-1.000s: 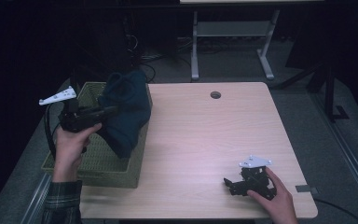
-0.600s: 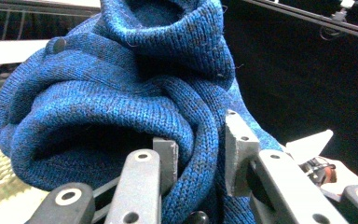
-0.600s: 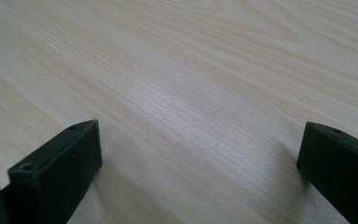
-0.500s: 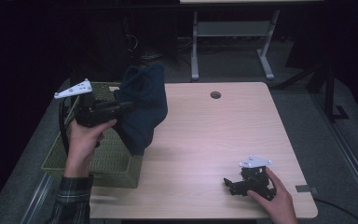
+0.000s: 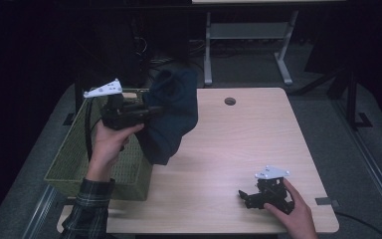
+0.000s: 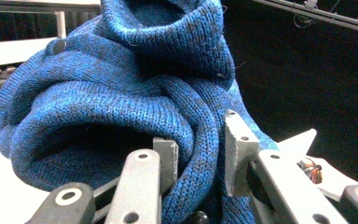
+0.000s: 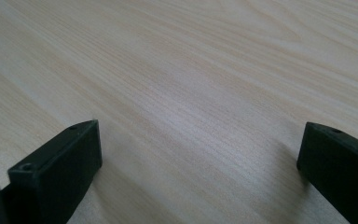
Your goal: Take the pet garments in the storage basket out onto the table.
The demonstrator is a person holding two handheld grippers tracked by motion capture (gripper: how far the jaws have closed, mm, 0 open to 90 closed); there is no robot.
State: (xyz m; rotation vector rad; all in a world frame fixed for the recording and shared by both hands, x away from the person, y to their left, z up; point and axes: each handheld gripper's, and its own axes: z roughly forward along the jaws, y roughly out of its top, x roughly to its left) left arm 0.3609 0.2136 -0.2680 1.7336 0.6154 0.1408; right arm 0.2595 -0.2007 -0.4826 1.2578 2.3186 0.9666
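My left gripper pinches the blue sweater, which hangs over the basket edge and table. My right gripper rests on the table, jaws spread wide.

The light wooden table carries a green woven basket at its left edge.

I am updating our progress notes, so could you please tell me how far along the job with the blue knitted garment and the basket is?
Done: the left hand-held gripper is shut on a fold of the blue knitted garment and has it lifted out of the green woven basket. In hand: the garment hangs at the wooden table edge, beside the basket. Left: probably laying it on the table; the right hand-held gripper rests open on the tabletop.
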